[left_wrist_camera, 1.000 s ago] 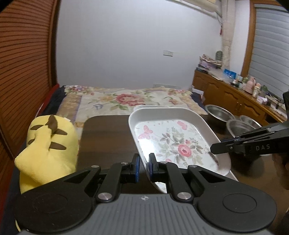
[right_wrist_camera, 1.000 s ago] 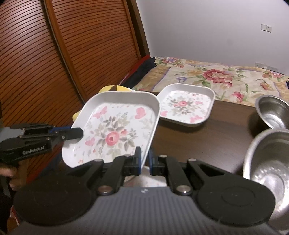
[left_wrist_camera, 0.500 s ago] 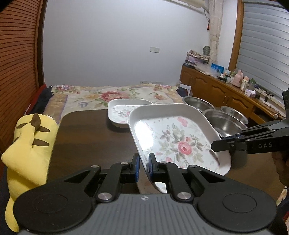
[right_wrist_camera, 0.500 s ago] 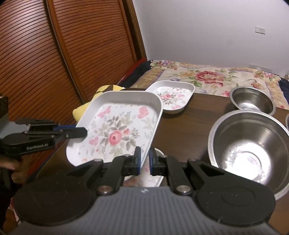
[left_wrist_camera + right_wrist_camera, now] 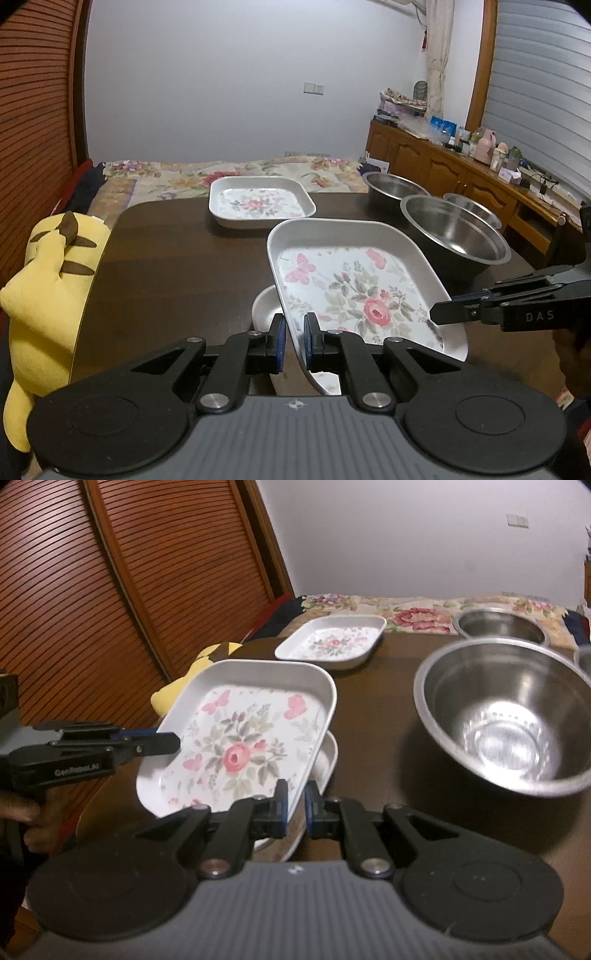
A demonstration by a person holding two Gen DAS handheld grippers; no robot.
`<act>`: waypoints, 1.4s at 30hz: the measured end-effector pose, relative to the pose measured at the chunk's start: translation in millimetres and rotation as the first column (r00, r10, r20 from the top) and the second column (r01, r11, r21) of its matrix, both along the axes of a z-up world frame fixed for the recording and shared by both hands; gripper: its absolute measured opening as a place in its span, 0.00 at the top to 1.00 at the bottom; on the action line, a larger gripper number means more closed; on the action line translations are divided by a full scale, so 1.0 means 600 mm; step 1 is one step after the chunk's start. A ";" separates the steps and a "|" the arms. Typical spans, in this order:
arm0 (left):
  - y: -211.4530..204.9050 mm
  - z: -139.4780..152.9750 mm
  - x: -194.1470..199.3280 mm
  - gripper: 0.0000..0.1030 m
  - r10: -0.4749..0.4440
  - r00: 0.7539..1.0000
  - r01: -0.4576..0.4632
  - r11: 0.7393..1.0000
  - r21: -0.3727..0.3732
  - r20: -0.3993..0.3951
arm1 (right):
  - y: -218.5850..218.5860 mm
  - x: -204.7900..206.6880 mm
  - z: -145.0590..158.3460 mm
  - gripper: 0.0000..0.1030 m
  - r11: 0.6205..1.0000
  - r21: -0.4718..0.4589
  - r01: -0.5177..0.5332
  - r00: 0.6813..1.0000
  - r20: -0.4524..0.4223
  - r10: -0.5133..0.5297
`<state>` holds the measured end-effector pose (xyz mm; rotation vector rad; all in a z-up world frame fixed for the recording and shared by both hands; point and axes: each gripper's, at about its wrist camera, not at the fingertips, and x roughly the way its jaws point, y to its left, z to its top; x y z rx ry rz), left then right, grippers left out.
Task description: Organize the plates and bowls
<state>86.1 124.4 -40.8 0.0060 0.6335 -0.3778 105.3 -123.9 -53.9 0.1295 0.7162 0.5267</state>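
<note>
Both grippers are shut on opposite rims of one white floral plate (image 5: 354, 284), held a little above the dark table (image 5: 166, 266). My left gripper (image 5: 293, 341) pinches its near-left rim; my right gripper (image 5: 295, 808) pinches the other rim and shows in the left wrist view (image 5: 443, 312). The plate also shows in the right wrist view (image 5: 240, 746). Another white dish (image 5: 264, 308) lies on the table under it. A second floral plate (image 5: 258, 201) sits further back. Three steel bowls stand on the right, the biggest one (image 5: 506, 716) nearest.
A yellow plush toy (image 5: 48, 280) leans at the table's left edge. A bed with a floral cover (image 5: 236, 171) lies behind the table. A wooden sideboard (image 5: 461, 177) with bottles runs along the right wall. A slatted wooden door (image 5: 110, 590) stands on the left.
Both grippers have moved back and down with the plate still pinched between them. More of the table, the far plate and the steel bowls has come into view.
</note>
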 end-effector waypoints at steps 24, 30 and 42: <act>-0.010 -0.027 -0.004 0.90 0.057 0.998 -0.056 0.998 0.041 -0.006 | 0.033 -0.047 -0.027 0.88 0.995 -0.071 0.070 0.986 0.156 -0.058; -0.019 -0.037 -0.006 0.90 0.068 0.998 -0.068 0.995 0.074 0.013 | 0.035 -0.054 -0.029 0.86 0.994 -0.074 0.076 0.982 0.178 -0.062; -0.016 -0.054 -0.006 0.89 0.092 0.996 -0.094 0.989 0.111 0.020 | 0.033 -0.056 -0.042 0.84 0.995 -0.056 0.084 0.979 0.188 -0.072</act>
